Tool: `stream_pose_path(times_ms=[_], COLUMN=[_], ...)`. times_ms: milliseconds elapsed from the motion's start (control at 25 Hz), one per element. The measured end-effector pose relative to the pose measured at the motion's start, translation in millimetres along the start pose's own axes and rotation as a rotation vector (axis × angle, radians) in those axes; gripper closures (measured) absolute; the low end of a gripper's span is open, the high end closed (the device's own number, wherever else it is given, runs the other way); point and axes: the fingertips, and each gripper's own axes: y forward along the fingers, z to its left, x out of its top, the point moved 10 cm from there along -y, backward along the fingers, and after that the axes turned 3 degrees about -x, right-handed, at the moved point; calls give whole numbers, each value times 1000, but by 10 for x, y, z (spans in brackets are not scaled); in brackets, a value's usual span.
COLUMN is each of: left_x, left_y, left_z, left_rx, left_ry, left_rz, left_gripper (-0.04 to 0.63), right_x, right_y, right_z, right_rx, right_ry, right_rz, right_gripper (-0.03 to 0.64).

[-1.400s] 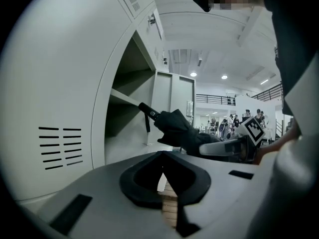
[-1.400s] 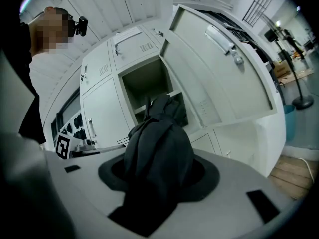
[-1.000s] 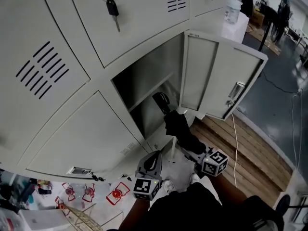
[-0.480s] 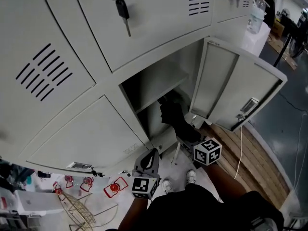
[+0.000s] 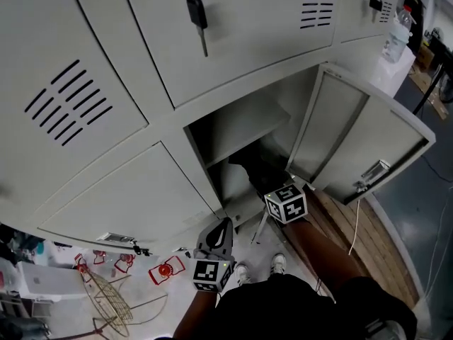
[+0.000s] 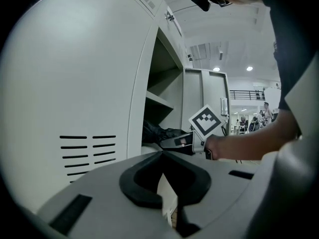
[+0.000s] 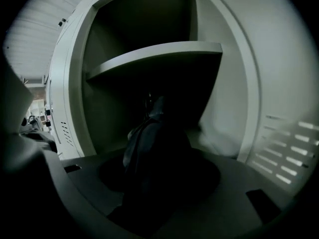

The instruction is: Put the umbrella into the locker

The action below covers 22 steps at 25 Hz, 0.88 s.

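A black folded umbrella [image 5: 249, 166] reaches into the lower part of the open locker compartment [image 5: 212, 154], under its shelf [image 5: 244, 125]. My right gripper [image 5: 265, 183] is shut on it at the locker mouth. In the right gripper view the umbrella [image 7: 154, 143] runs from my jaws into the dark space below the shelf [image 7: 154, 54]. The left gripper view shows the umbrella [image 6: 157, 132] and right gripper [image 6: 177, 142] from the side. My left gripper [image 5: 219, 227] hangs lower, in front of the shut neighbouring door, jaws together and empty.
The locker door [image 5: 361, 140] stands swung open to the right. A key [image 5: 198, 16] hangs from the locker above. A wooden floor strip [image 5: 340, 239] and a white cable [image 5: 354, 225] lie right. A wire basket [image 5: 106, 296] and red items [image 5: 166, 270] sit lower left.
My right gripper has carried the umbrella up and inward, so more of it is inside the compartment. The left gripper has stayed low in about the same place.
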Motion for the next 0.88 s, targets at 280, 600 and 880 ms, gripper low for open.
stream_pose_path(times_ms=[280,600,880], left_x=[23,55,20], left_y=[10,34,28], left_z=[34,93,85], left_rx=[14,19,10], left_ry=[-23,-10,-20], left_rz=[-25,-18,-7], left_gripper=[598,598,598], right_x=[215,234,287], right_y=[392,708,585], right_z=[3,0,-24], right_rx=[-62,-51,-9], right_ry=[-120,-148,-100], right_rz=[93,174,75], right_gripper=[410,396,308])
